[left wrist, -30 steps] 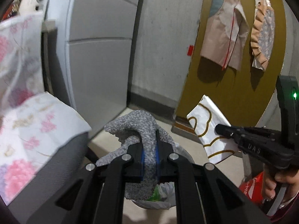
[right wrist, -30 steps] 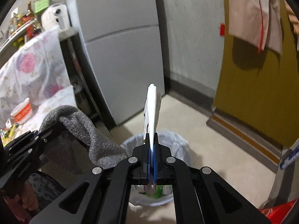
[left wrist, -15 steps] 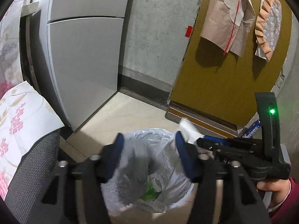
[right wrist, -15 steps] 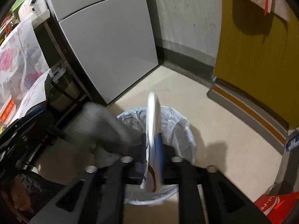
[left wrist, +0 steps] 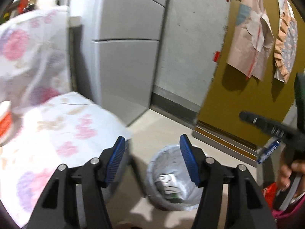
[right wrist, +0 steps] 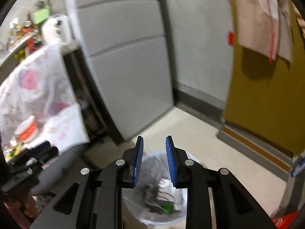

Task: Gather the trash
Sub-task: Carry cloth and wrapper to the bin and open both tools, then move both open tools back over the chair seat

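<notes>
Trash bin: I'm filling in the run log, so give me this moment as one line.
left gripper: open, empty | right gripper: open, empty | trash bin: on floor, holds trash | stage: both above bin

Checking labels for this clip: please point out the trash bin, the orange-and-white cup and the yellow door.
trash bin (right wrist: pixel 133 208), right wrist view, on its white liner wall.
orange-and-white cup (right wrist: pixel 26 130), right wrist view, on its orange band.
yellow door (left wrist: pixel 228 95), left wrist view, on bare panel.

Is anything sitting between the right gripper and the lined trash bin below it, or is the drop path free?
Nothing visible blocks it. The right gripper hangs open and empty above the trash bin, whose mouth is uncovered, with discarded items already lying inside.
</notes>
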### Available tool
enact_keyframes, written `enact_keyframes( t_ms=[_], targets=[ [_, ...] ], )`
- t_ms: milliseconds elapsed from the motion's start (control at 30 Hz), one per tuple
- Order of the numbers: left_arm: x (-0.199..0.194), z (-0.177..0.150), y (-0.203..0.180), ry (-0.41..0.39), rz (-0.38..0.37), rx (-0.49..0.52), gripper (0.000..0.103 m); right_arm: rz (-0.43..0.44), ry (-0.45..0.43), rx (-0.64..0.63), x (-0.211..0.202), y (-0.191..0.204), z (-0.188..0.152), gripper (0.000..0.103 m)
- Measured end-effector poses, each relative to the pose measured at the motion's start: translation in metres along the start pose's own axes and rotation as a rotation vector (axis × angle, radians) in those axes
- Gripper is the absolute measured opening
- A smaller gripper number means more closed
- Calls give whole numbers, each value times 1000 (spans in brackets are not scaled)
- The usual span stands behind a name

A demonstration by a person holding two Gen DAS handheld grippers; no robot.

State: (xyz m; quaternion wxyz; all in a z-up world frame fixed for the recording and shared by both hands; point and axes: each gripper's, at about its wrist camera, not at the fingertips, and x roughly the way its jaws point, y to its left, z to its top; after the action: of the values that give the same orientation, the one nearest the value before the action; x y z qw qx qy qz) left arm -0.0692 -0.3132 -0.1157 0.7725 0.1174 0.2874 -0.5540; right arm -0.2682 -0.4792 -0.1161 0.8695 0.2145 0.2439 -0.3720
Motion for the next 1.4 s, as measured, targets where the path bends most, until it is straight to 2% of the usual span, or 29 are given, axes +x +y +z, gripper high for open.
enact_keyframes(
  t_ms=[67, 233, 367, 467, 733, 933, 1033, 1133, 1267, 1400],
  targets=[
    [-23, -6, 15, -9, 57, -12, 58, 60, -28, -50, -10, 29, 8, 27],
    [-77, -21, 55, -18, 194, -71, 58, 208, -31, -149, -12, 103, 13, 27],
    [-115, -32, 86, -22, 307, -122, 58, 323, -12, -224, -9, 163, 16, 37],
    [-144, -44, 113, -35, 389, -171, 60, 394, 4, -294, -8, 209, 14, 39],
    [-207, -90, 195, -35, 590, -339, 62, 522, 68, -472, -1, 309, -7, 41],
    [-250, -105, 255, -75, 729, -447, 65, 600, 93, -579, 6, 380, -21, 45],
    [-263, -110, 279, -86, 773, -481, 66, 629, 106, -622, 11, 415, -29, 50],
    [-276, -119, 300, -97, 805, -517, 65, 630, 105, -653, 14, 449, -34, 50],
    [-292, -131, 313, -107, 805, -538, 65, 639, 84, -637, 3, 468, -32, 50],
    [-305, -143, 312, -95, 802, -522, 65, 617, 52, -619, -14, 468, -35, 50]
  ],
)
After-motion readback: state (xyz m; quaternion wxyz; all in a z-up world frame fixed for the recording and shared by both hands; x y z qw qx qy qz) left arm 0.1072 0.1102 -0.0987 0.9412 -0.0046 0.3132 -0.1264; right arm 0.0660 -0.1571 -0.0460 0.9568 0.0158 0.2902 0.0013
